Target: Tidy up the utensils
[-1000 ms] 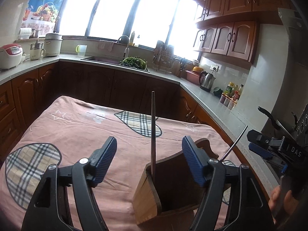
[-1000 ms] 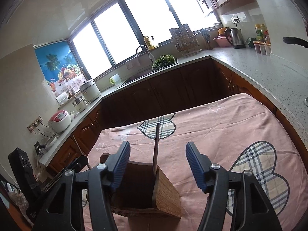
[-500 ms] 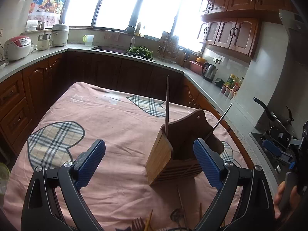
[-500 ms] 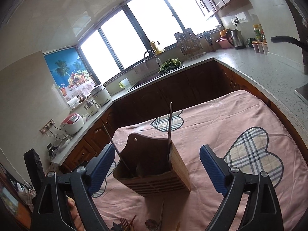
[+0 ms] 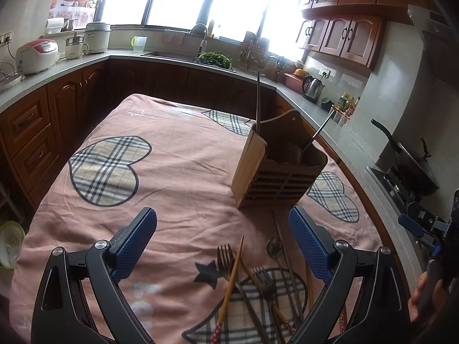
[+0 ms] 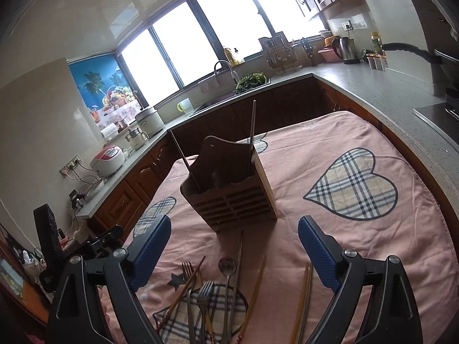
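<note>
On the left side of the pink cloth [image 5: 178, 172] nothing waits to be sorted; only a plaid heart patch lies there. The left gripper [image 5: 222, 246] hangs over the near end of the table with its blue pads spread wide and nothing between them, presumably ready to close on a handle.

Just ahead of it lies the loose heap: a fork [image 5: 225, 261] crossed by a wooden chopstick [image 5: 231, 283], a second fork [image 5: 265, 282], and a spoon [image 5: 274, 246] beside a thin dark stick. They overlap, so whichever is lifted first may drag a neighbour (the top chopstick looks the freest).

Further right and beyond the heap stands the wooden utensil holder [image 5: 275, 177], upright, its slatted face toward the cameras, probably so the open top can be reached from the pile. Two long sticks already stand in it, leaning on opposite ends.

The right gripper [image 6: 233, 248] is likewise wide and empty, aimed at the same heap, with another pair of chopsticks [image 6: 304, 298] lying by its right pad.
</note>
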### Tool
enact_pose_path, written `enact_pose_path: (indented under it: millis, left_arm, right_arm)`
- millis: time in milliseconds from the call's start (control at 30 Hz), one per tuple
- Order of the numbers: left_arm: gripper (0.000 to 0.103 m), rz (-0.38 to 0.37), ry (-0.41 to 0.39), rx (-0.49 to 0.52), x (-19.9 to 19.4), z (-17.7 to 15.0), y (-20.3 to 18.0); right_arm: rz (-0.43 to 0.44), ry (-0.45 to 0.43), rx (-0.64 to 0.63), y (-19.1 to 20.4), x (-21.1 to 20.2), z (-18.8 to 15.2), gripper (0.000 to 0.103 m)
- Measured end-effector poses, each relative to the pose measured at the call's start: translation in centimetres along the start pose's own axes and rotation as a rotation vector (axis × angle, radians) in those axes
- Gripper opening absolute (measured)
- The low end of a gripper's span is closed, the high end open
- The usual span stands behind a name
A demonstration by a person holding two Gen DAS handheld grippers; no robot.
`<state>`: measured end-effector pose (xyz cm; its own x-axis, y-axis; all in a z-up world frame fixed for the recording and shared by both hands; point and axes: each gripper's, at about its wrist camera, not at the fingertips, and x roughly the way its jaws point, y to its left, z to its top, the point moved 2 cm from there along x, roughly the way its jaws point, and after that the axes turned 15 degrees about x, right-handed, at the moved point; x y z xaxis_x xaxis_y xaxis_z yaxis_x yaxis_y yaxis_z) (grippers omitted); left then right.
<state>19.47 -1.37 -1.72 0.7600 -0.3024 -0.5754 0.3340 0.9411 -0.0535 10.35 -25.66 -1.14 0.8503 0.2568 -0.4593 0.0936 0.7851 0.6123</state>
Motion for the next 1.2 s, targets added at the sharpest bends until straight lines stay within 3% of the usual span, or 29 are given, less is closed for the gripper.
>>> enact_pose_path:
  millis: [433, 733, 867, 933, 1100, 1200]
  left_arm:
    - [0.095, -0.016, 0.106, 0.094, 0.3, -5.9, -1.6]
    - [0.091, -0.035, 0.183, 0.175, 2.3, -7.6, -3.0]
    - [0.079, -0.061, 0.202, 0.223, 3.3, -7.0, -3.8]
    - [0.068, -0.074, 0.219, 0.247, 4.1, -6.9, -4.3]
    - [0.03, -0.122, 0.279, 0.28, 6.4, -6.9, -4.9]
    - [0.025, -0.152, 0.3, 0.302, 7.5, -6.8, -5.3]
  right_arm:
    - [-0.095, 0.056, 0.054, -5.1, -1.5, -6.2, 0.092]
    - [-0.14, 0.072, 0.027, -6.1, -1.0, -7.1, 0.092]
    - [-0.186, 0.074, 0.014, -6.5, -0.2, -6.9, 0.091]
    - [-0.202, 0.08, 0.008, -6.8, 0.3, -6.8, 0.089]
    - [-0.236, 0.114, 0.004, -7.5, 1.9, -6.4, 0.07]
    - [-0.248, 0.142, 0.004, -7.9, 3.2, -6.2, 0.057]
